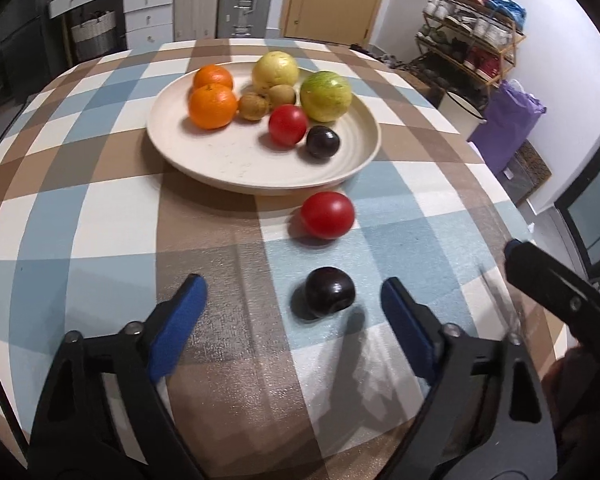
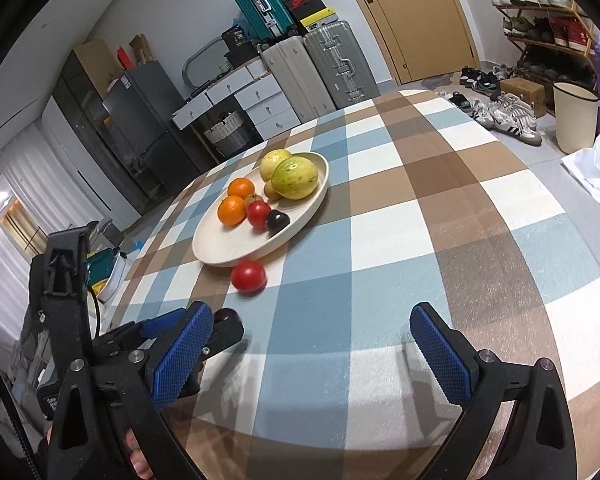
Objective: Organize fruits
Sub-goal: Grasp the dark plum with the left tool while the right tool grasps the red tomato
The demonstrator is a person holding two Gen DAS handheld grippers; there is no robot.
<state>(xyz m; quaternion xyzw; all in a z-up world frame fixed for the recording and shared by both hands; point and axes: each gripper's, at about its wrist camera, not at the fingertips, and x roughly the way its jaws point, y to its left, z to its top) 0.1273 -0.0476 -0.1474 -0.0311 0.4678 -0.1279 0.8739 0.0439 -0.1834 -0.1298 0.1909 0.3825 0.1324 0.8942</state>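
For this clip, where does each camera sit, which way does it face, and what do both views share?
Left wrist: on the left tool, low over the checked table, facing the plate; dark plum lies between its open fingers; right tool's arm shows at right.
Right wrist: on the right tool, higher, facing the plate obliquely; left tool at left.
Shared: plate, red fruit on the cloth.

Two oranges (image 1: 212,96), guavas (image 1: 300,84), kiwis (image 1: 266,101), tomatoes (image 1: 306,168), plums (image 1: 326,216); one plate (image 1: 260,168).
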